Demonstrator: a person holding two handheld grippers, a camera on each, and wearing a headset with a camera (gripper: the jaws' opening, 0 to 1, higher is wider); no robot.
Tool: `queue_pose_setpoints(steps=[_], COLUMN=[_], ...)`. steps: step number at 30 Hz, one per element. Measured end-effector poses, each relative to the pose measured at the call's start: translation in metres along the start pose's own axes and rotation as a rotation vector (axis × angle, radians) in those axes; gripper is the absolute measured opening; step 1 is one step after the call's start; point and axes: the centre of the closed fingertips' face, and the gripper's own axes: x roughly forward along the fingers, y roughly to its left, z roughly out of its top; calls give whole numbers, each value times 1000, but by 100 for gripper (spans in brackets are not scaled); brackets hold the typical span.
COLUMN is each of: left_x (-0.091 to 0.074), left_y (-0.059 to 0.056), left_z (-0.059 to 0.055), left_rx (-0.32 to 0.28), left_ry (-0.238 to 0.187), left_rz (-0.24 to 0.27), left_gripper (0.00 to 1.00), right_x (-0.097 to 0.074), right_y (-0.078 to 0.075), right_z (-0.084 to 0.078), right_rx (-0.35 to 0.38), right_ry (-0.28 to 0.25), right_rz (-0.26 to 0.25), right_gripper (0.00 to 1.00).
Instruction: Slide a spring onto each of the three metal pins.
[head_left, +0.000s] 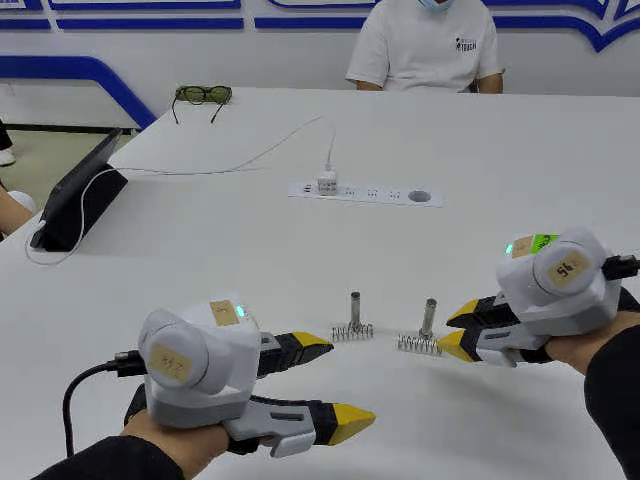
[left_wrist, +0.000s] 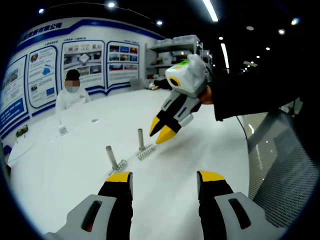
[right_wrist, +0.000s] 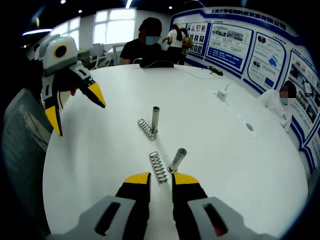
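Where the right gripper (right_wrist: 161, 178) points, a spring (right_wrist: 158, 166) lies just ahead.

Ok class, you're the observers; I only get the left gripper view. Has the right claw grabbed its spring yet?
Observer: Not yet. The right gripper view shows the spring lying flat on the table just ahead of the right claw, whose tips hold nothing.
Operator: What's behind my own gripper?
Observer: In the head view a black cable trails from the back of the left gripper.
Operator: Anything off to the side?
Observer: A dark tablet stands propped near the table's left edge.
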Motion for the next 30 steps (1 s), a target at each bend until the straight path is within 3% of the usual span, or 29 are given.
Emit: queue_pose_setpoints(steps=[16, 30], left_x=[2, -1], left_y=[2, 4], left_z=[-1, -2], left_rx=[-4, -10], left_ry=[4, 7], left_rz=[0, 3], left_gripper=[52, 52], right_x=[20, 24], right_y=[2, 9], right_z=[-16, -17], right_rx=[-27, -11], right_ry=[100, 118], right_rz=[83, 126], right_gripper=[15, 12])
